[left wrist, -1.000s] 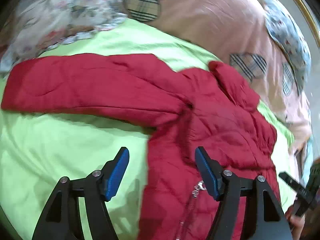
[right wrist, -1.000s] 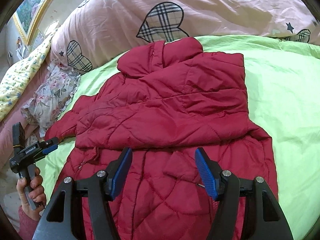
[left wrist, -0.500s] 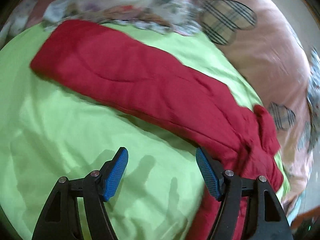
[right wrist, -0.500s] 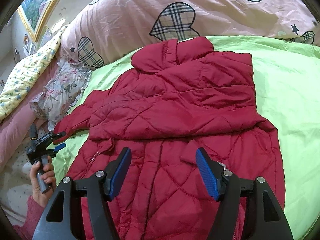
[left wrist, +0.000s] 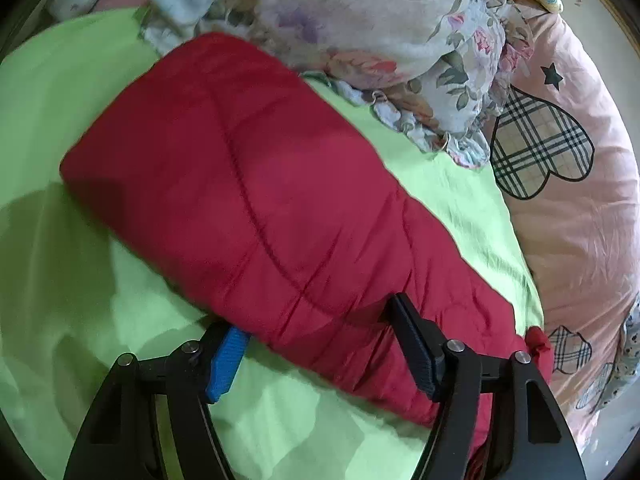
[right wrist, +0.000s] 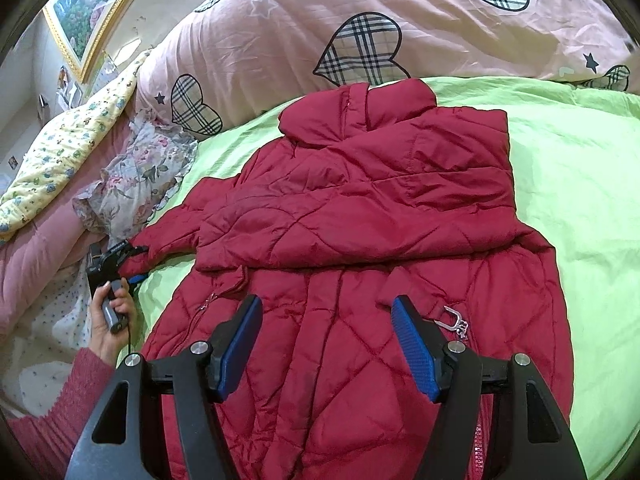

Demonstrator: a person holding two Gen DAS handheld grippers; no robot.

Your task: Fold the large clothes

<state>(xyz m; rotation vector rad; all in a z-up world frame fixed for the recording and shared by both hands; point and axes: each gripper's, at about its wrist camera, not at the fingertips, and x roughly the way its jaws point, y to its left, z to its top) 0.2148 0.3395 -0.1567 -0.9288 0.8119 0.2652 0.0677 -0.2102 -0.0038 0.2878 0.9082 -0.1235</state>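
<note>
A dark red quilted jacket (right wrist: pixel 360 208) lies spread on a green sheet (right wrist: pixel 580 200), its right sleeve folded across the chest. Its left sleeve (left wrist: pixel 260 184) stretches out flat toward the bed's side. My left gripper (left wrist: pixel 320 350) straddles that sleeve near its middle. Its jaws are closing with the sleeve between the blue pads (left wrist: pixel 226 360), and no firm pinch shows. The right wrist view shows the left gripper (right wrist: pixel 120 258) at the sleeve's end, held by a hand (right wrist: pixel 108 320). My right gripper (right wrist: pixel 326 344) hovers open over the jacket's lower front, holding nothing.
A pink duvet with plaid hearts (right wrist: pixel 280 40) is bunched along the far side. A floral cloth (left wrist: pixel 380 20) lies crumpled just beyond the sleeve's end. A yellow floral pillow (right wrist: pixel 60 152) and a framed picture (right wrist: pixel 92 12) are at the left. A metal zipper pull (right wrist: pixel 454 320) lies beside my right finger.
My left gripper swung from the jacket's body out along the left sleeve, dropped onto it, and its jaws narrowed around it. The right gripper barely shifted.
</note>
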